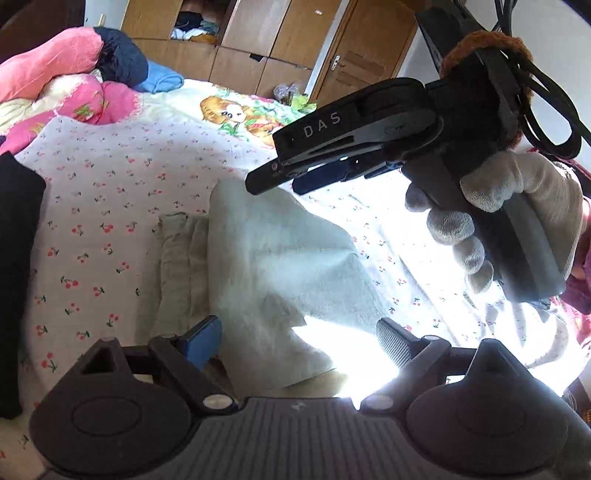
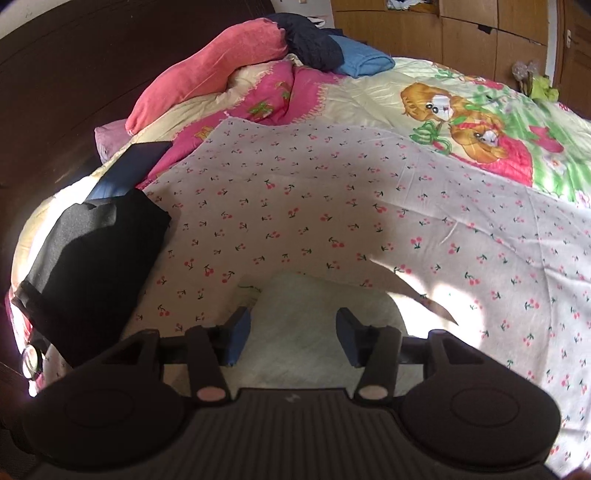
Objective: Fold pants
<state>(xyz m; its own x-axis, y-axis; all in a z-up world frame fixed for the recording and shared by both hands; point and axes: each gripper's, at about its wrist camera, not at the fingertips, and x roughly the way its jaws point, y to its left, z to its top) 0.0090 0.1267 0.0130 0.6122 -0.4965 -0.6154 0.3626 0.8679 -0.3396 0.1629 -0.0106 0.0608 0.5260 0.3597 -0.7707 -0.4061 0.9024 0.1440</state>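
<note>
The pale, off-white pants (image 1: 280,266) lie folded into a thick oblong on the cherry-print sheet (image 1: 103,206). In the left wrist view my left gripper (image 1: 297,341) is open wide just above their near end, and its pads press on nothing. My right gripper (image 1: 280,182), held by a gloved hand (image 1: 517,192), hovers over the pants' far end. In the right wrist view that right gripper (image 2: 293,334) is open, with the pants (image 2: 317,295) lying beneath and between its blue pads but not pinched.
A folded black garment (image 2: 92,266) lies at the sheet's left edge. Pink pillows (image 2: 207,77) and dark and blue clothes (image 2: 314,40) are piled at the head of the bed. A cartoon-print blanket (image 2: 480,122) covers the far side. Wooden wardrobes (image 1: 258,33) stand behind.
</note>
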